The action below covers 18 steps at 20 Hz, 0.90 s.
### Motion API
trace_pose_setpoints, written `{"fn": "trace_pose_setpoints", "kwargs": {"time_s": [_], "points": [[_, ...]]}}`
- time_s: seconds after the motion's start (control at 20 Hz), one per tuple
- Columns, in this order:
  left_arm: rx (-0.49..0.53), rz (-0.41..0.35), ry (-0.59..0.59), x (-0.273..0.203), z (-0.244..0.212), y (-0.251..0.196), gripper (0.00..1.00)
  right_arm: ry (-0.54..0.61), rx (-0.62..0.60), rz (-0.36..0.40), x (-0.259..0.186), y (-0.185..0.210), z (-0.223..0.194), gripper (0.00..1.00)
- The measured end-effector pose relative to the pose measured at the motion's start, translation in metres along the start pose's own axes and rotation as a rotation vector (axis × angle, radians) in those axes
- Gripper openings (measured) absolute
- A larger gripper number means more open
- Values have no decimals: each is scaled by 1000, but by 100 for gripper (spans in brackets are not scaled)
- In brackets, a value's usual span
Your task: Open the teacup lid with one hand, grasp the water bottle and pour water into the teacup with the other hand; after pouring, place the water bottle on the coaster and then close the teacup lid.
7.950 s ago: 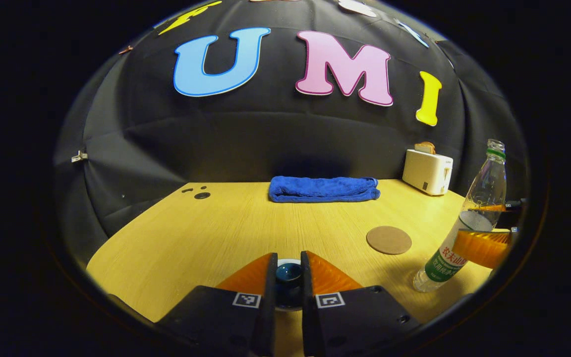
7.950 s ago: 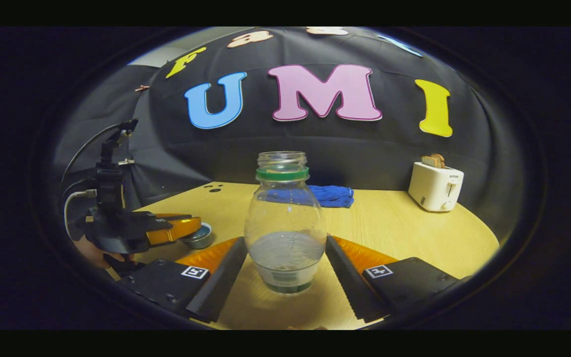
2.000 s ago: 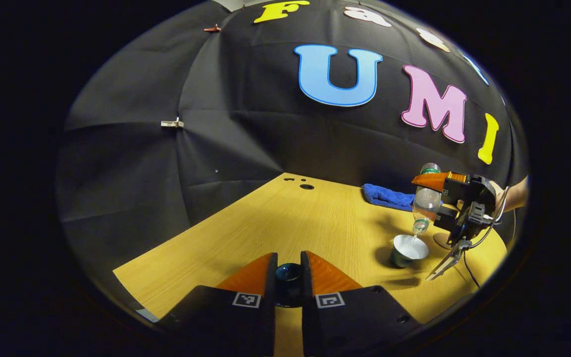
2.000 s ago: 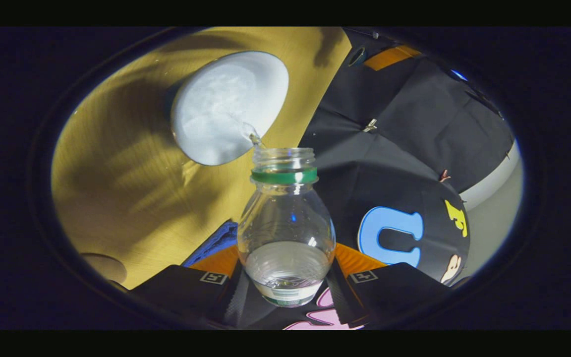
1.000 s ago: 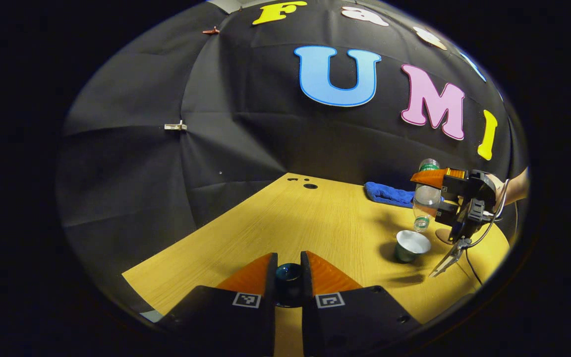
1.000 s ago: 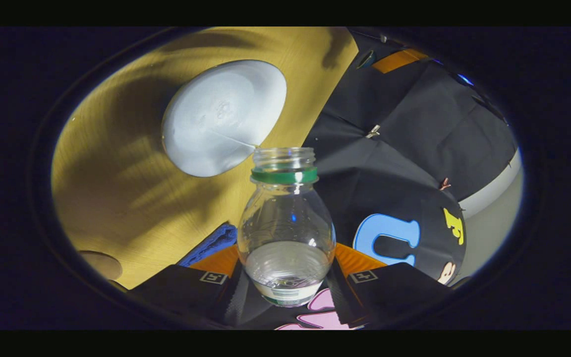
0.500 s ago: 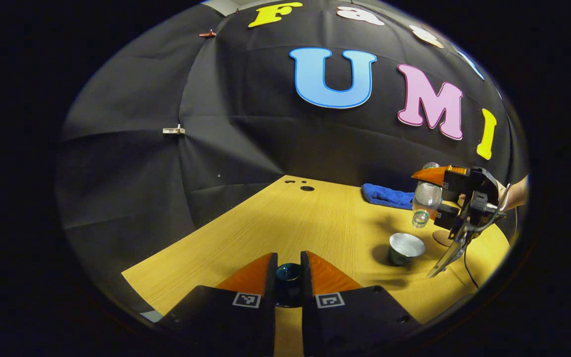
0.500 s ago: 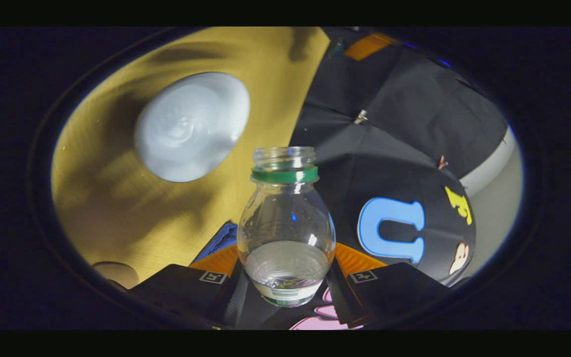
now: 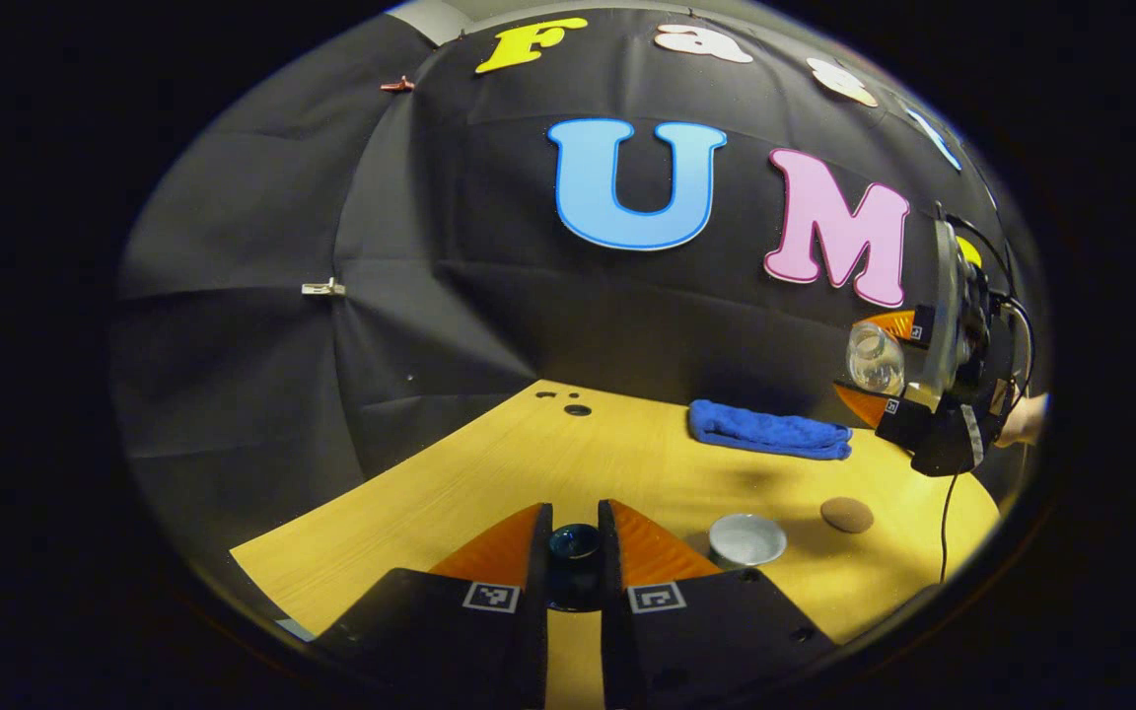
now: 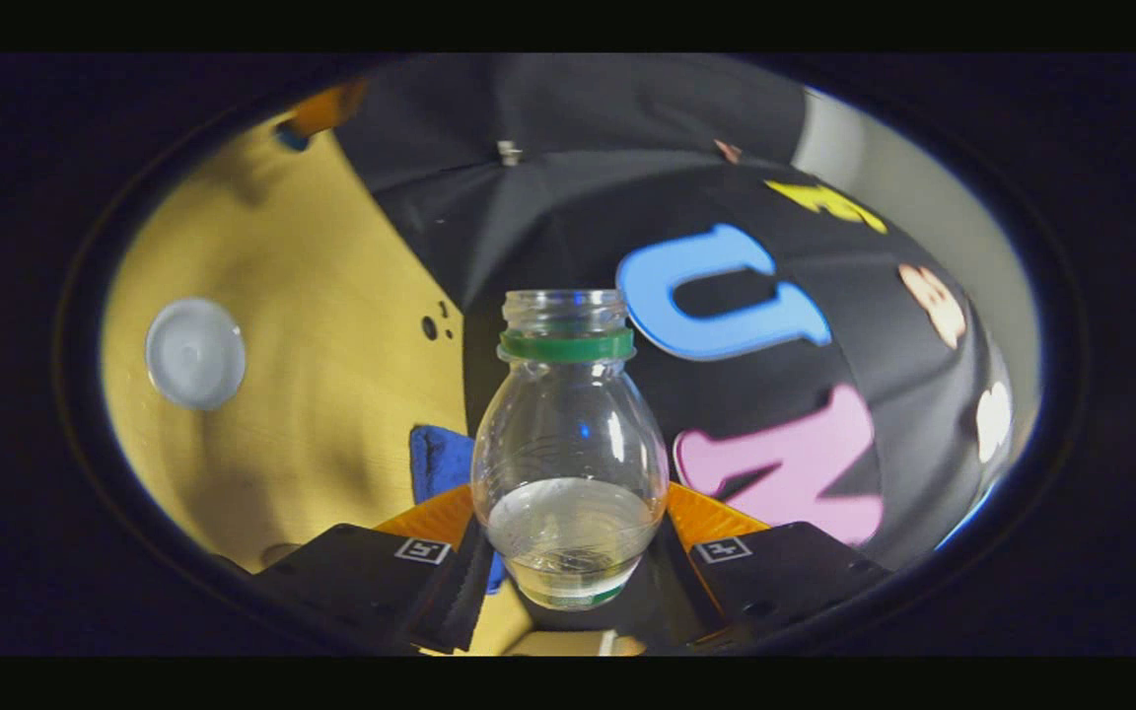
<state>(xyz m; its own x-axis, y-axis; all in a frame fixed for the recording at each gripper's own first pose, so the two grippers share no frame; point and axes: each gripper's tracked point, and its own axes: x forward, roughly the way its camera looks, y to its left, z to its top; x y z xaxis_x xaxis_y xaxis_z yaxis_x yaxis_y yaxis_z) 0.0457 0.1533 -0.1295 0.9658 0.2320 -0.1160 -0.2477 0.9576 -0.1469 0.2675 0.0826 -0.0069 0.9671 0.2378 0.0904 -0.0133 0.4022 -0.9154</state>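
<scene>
Clear water bottle point(image 10: 569, 444) pinched in right tongs point(image 10: 569, 552); left tongs point(image 9: 574, 552) pinching teacup lid point(image 9: 574, 544); label unreadable

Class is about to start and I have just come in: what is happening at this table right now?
A person is working with a handheld tool in each hand. The left tool is shut on the teacup lid, held off the cup. The right tool grips the uncapped water bottle, lifted above the table with some water inside. The open teacup stands on the table beside the bare coaster. A blue towel lies farther back.
</scene>
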Motion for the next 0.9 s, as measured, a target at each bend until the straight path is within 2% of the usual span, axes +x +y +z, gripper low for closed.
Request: {"fn": "trace_pose_setpoints", "kwargs": {"time_s": [0.25, 0.55, 0.65, 0.7, 0.9], "points": [[-37, -87, -2, 9, 10, -47, 25, 124, 528, 83, -21, 8, -48, 74], [-44, -121, -4, 26, 8, -69, 26, 170, 1008, 83, -23, 26, -85, 75], [-52, -122, 2, 30, 2, -71, 25, 184, 1123, 57, -15, 32, -98, 75], [-56, -120, 8, 31, -2, -71, 29, 189, 1151, 46, -12, 35, -104, 75], [-77, -111, 35, 36, -16, -70, 22, 231, 1204, 16, -13, 53, -129, 75]]}}
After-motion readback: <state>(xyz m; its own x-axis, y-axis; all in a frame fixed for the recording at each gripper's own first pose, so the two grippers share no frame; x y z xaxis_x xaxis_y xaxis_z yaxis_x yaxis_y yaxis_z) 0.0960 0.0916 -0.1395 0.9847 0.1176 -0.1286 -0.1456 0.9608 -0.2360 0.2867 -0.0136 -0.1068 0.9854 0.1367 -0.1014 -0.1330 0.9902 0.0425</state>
